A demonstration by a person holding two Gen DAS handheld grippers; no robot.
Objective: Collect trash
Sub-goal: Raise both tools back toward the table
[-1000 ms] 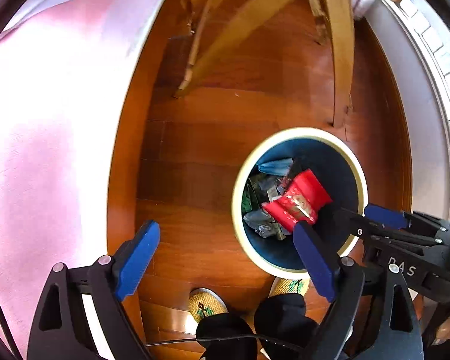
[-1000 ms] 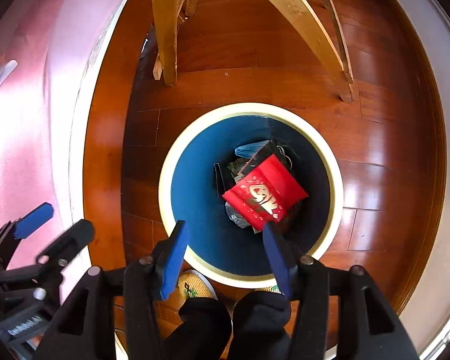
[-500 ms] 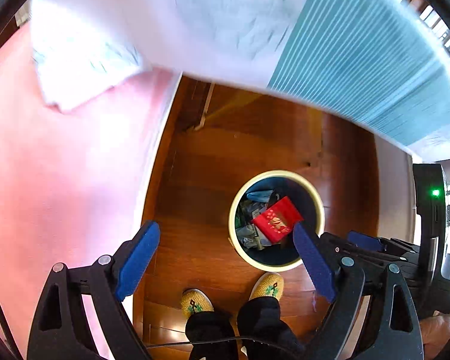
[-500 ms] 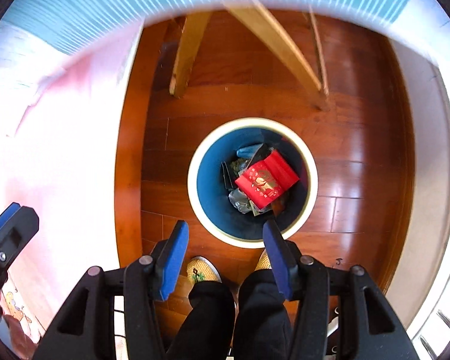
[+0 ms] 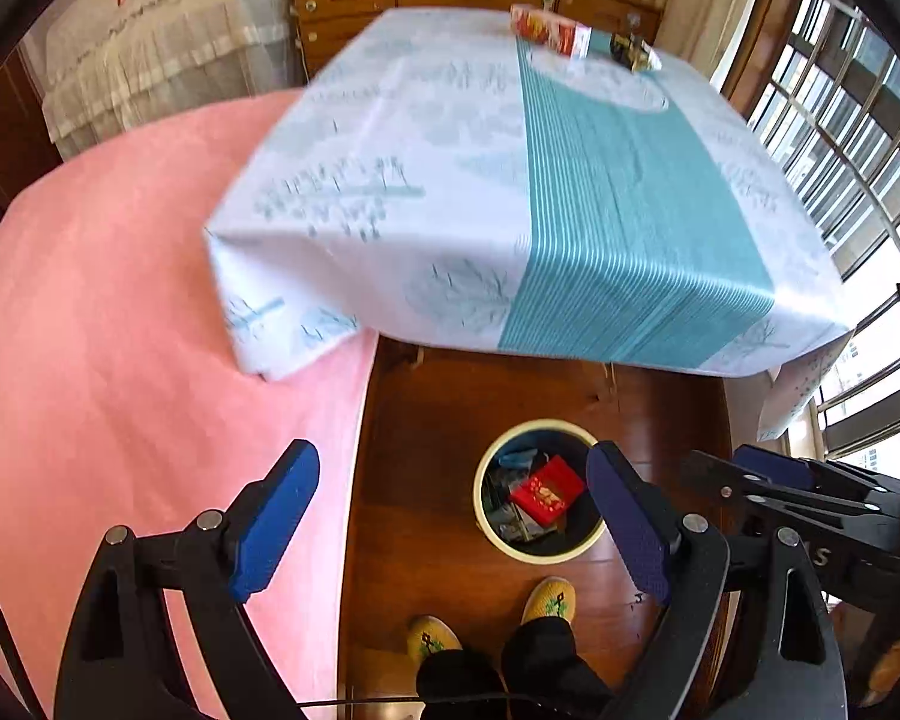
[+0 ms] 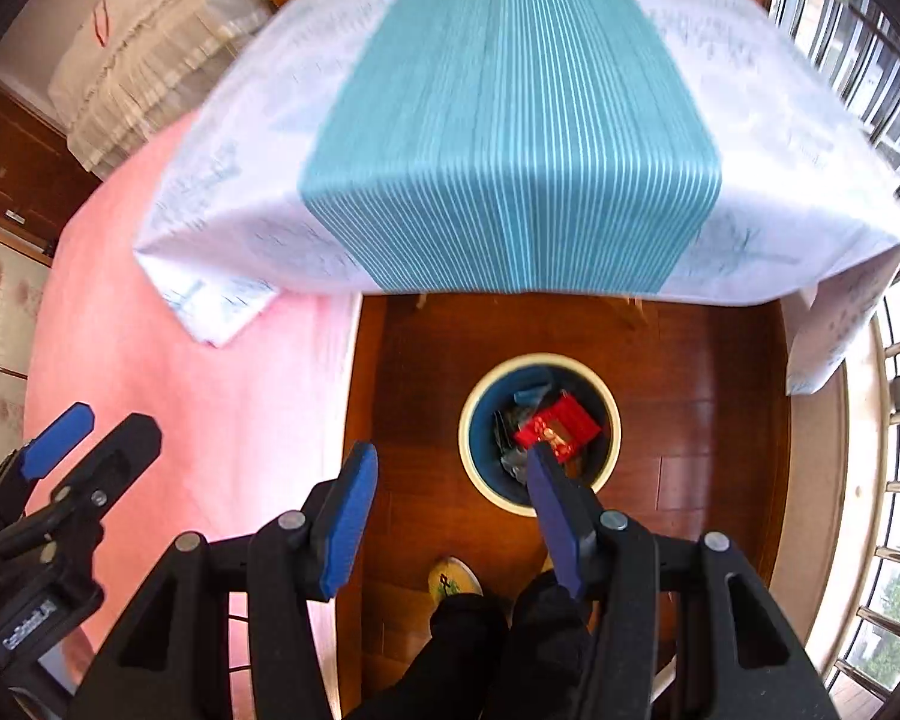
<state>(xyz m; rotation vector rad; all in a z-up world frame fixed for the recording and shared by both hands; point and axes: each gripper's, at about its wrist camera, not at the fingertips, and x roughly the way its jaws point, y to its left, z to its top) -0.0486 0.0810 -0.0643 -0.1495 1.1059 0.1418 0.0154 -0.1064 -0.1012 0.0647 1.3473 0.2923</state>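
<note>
two wrappers, a red-and-white packet (image 5: 549, 31) and a darker one (image 5: 633, 53) just beside it, are seen at the far end of the cloth-covered table (image 5: 450, 180), well ahead of and above both tools, the red one's long axis lying roughly across the table, though blur makes this uncertain. both the left gripper (image 5: 453, 525) and the right gripper (image 6: 444, 507) are held spread and empty over the floor, neither clearly nearer the wrappers. the round bin (image 5: 486, 519) below is shown already holding a red packet (image 5: 547, 489) on mixed wrappers.
</note>
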